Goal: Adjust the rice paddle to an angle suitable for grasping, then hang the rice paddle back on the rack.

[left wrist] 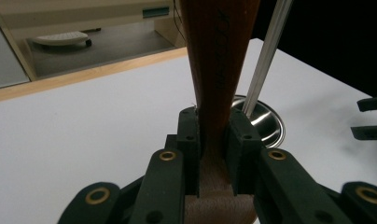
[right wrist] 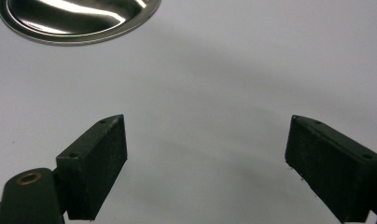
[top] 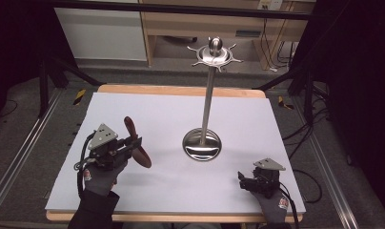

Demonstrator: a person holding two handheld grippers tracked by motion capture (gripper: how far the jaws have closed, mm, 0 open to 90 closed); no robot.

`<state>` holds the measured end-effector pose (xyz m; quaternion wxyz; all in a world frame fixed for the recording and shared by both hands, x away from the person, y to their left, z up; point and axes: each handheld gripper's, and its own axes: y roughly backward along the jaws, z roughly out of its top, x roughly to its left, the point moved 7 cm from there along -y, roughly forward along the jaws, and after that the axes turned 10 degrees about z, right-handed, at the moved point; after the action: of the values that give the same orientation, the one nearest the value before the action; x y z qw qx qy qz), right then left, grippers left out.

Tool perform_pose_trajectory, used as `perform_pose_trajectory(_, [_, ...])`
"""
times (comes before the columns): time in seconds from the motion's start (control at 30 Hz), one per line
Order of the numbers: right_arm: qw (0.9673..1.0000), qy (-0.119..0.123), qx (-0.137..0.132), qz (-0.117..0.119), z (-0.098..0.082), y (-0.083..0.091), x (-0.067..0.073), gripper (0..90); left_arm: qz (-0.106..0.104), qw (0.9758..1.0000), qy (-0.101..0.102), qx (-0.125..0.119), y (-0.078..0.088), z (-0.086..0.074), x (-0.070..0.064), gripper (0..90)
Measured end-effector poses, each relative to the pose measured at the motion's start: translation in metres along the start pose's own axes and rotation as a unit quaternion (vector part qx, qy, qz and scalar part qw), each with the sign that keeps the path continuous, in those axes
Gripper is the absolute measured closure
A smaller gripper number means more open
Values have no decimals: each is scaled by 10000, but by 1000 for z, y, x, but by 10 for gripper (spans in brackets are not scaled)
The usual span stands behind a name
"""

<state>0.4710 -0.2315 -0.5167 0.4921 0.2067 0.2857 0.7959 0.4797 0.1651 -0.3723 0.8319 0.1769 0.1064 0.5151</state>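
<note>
Utensil stand (top: 208, 95) rises mid-table, hooks at the top. Left of its base, the left gripper (top: 133, 143) is clamped on a wooden spatula (top: 136, 143), lifted off the table (top: 147, 105). Advice: approach a hook squarely, clearing the pole. Right gripper (top: 242, 181), right of the base, gapes empty.

Tabletop (top: 133, 102): a white sheet covers a wooden board, whose light edge shows along the far side. A steel stand (top: 202, 144) rests on it by its round dished base, right of centre, pole upright.
</note>
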Motion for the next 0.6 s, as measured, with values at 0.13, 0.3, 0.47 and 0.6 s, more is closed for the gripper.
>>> perform_pose_trajectory(0.13, [10000,3,-2,-3,0,0,0,131,-36,9999,78,-148,1,12,-2,767])
perform_pose_trajectory(0.3, [10000,6,-28,-9,0,1,-1,130,-96,9997,-3,-213,1,24,-7,767])
perform_pose_trajectory(0.47, [10000,-3,-35,-10,0,1,-1,130,-196,9993,-89,-319,0,40,-16,767])
perform_pose_trajectory(0.6, [10000,-8,-35,-10,0,2,-1,131,-248,9989,-135,-364,-1,49,-23,767])
